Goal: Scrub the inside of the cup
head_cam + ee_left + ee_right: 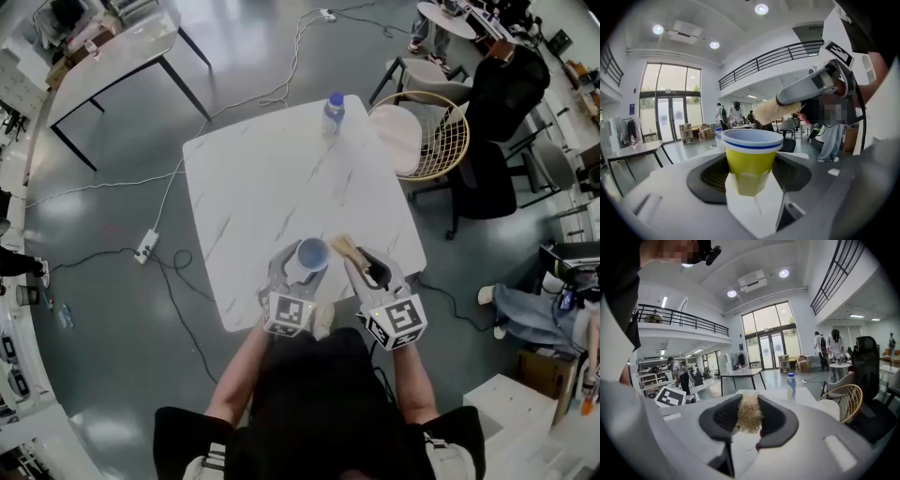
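The yellow cup [312, 254] sits at the lower centre of the head view, over the near edge of the white table [262, 178]. It is clamped low on its wall between the 2 jaws of the left gripper [302, 270]. The right gripper [360, 261] is closed on a pale fibrous scrubber [344, 247], just right of the rim and not yet inside. The cup looks thin, light and easy to crush, so a gentle hold near the stiffer base seems best; the scrubber looks soft.
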`<control>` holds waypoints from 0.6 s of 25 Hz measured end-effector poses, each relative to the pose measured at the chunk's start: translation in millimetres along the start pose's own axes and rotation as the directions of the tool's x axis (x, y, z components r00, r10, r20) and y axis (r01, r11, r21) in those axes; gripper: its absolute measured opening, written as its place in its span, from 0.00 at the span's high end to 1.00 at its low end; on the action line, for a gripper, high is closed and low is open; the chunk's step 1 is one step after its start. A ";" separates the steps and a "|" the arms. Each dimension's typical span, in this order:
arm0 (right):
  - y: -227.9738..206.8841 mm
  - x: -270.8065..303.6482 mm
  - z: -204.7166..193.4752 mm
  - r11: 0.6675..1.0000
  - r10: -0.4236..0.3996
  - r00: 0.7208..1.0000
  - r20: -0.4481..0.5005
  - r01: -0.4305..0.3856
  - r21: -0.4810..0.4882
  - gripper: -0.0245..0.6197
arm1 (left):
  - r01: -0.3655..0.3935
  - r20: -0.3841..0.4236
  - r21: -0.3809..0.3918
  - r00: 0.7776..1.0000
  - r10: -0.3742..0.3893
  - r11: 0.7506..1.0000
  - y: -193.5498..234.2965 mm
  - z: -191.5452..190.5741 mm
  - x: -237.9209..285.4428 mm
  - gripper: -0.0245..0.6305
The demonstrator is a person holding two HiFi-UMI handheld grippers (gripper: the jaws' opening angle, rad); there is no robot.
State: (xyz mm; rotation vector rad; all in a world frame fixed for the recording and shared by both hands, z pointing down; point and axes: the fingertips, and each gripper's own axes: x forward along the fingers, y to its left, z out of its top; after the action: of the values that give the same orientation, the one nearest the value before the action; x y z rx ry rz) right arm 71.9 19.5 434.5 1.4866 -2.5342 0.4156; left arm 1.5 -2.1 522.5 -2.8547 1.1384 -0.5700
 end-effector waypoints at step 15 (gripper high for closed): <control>-75.3 -5.3 -19.0 0.977 -0.202 0.979 -0.003 0.201 0.073 0.80 | 0.088 0.060 -0.044 0.995 -0.085 0.995 -4.6 3.0 60.9 0.51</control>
State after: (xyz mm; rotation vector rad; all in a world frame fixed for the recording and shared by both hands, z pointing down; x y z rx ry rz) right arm 140.5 -4.8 462.3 1.7521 -2.3636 0.4779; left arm 46.3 -39.7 540.3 -2.9513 1.0380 -0.4657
